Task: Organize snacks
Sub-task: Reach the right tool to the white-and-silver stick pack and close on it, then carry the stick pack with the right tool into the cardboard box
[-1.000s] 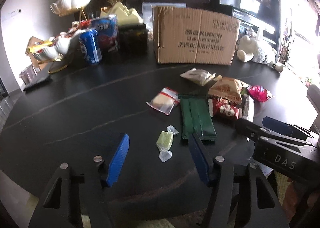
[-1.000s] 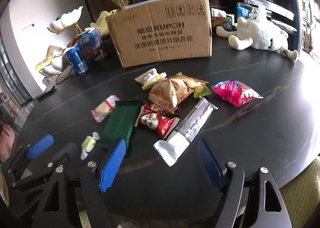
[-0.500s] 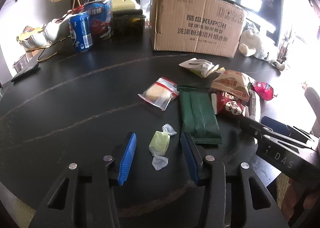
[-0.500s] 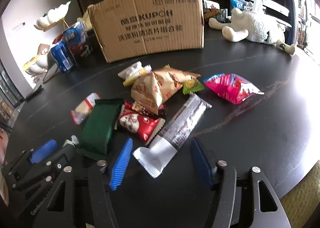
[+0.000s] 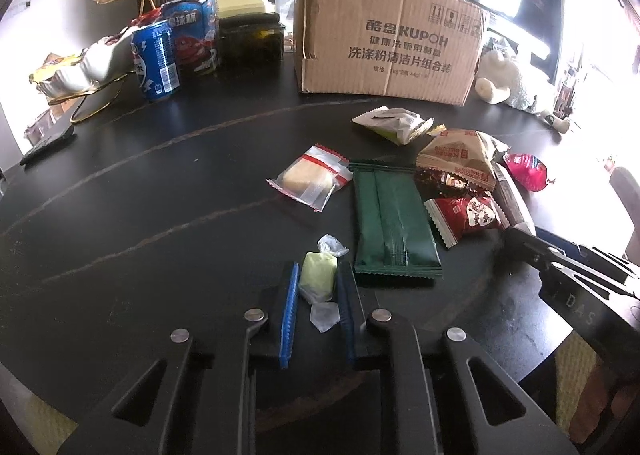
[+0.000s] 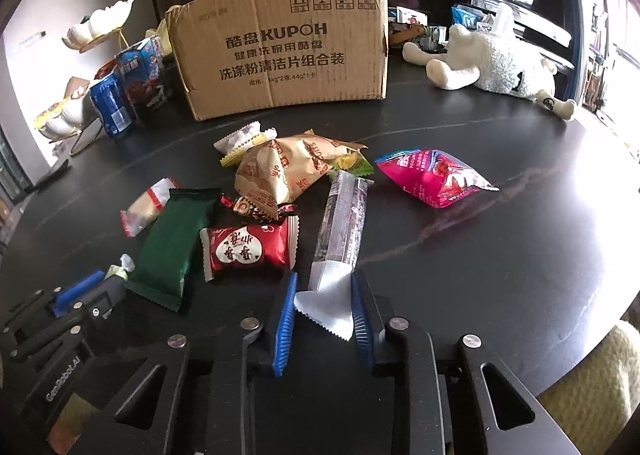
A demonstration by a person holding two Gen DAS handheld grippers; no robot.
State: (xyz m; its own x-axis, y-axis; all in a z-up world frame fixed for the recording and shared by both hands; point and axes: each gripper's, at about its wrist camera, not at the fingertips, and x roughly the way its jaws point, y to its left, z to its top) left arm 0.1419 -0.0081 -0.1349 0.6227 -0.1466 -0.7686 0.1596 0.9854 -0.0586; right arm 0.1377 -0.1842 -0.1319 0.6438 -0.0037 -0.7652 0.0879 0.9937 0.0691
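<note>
My left fingers (image 5: 317,287) were closed on the small pale green twist-wrapped candy (image 5: 318,281), low on the black marbled surface (image 5: 160,215). My right fingers (image 6: 324,297) were pinching the white end of the long silver snack packet (image 6: 342,231) beside the red heart-print packet (image 6: 246,247).

A pale green candy (image 5: 318,281) with clear twisted ends lies at 6 o'clock; at 3 o'clock of it, a plain dark green packet (image 5: 390,223). The red packet (image 6: 249,247) bears a white heart; the long silver wrapper (image 6: 344,229) has grey speckles and a white end, with a pink pouch (image 6: 432,177) at 2 o'clock
</note>
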